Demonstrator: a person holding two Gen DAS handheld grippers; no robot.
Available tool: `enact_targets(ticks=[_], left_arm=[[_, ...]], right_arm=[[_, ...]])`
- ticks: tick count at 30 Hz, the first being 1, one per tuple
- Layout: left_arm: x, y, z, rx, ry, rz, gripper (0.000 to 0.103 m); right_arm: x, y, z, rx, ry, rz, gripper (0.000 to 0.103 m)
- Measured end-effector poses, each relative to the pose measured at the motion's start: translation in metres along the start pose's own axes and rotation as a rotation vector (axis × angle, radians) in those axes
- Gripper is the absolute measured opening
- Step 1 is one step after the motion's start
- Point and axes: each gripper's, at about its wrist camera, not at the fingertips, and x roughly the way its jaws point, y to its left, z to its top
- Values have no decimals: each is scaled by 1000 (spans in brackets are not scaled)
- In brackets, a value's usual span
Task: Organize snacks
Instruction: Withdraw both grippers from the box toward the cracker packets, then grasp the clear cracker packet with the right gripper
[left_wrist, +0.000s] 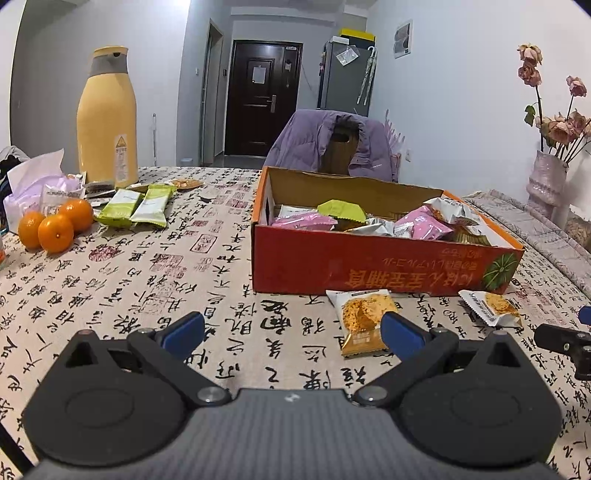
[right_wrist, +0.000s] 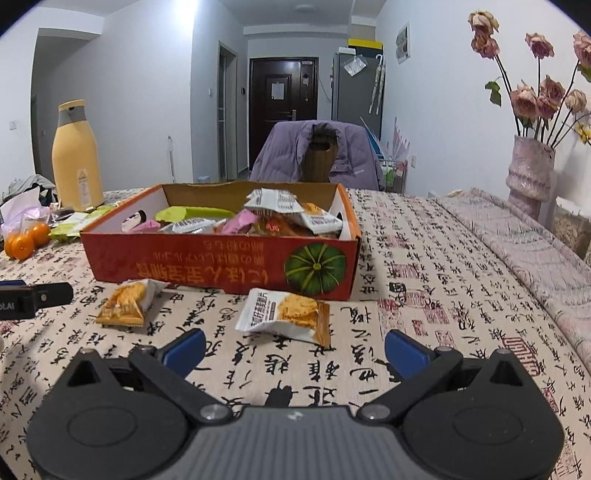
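Snacks are mostly gathered already in the red cardboard box (right_wrist: 221, 266), which sits on the calligraphy-print tablecloth (right_wrist: 424, 295) with its long side facing both cameras, probably so packets can be dropped in over the low front wall. Two packets lie outside it, just in front of that wall.

In the right wrist view, the white-and-orange packet (right_wrist: 286, 314) lies flat at 12 o'clock from the right gripper (right_wrist: 294, 347), its long axis running left to right, orange end toward 3 o'clock and tilted slightly down. The right gripper's blue fingers are spread wide and hold nothing; that gap looks wider than the packet, which suits a grasp.

In the left wrist view, the gold packet (left_wrist: 360, 321) lies at about 1 o'clock from the left gripper (left_wrist: 293, 332), long axis running roughly toward and away from the camera, gold end nearest. The left gripper is likewise spread apart and empty, its right finger partly covering the packet's edge.

Green packets (left_wrist: 135, 206) and oranges (left_wrist: 55, 225) lie well apart at 10 o'clock.
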Motion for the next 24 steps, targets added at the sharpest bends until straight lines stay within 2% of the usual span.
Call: enact_targets(ticks=[7,17,24], left_arm=[[3,9,-6,-42,-3,-11,103],[3,6,-8,-23,-7,-15,103],[4,8,-7,-37,-1,-24,103]], right_arm=[[7,3,1,-10,18,-15,103],[35,9,15,-43,70,-22,103],[80,5,36,3,172,-18,103]])
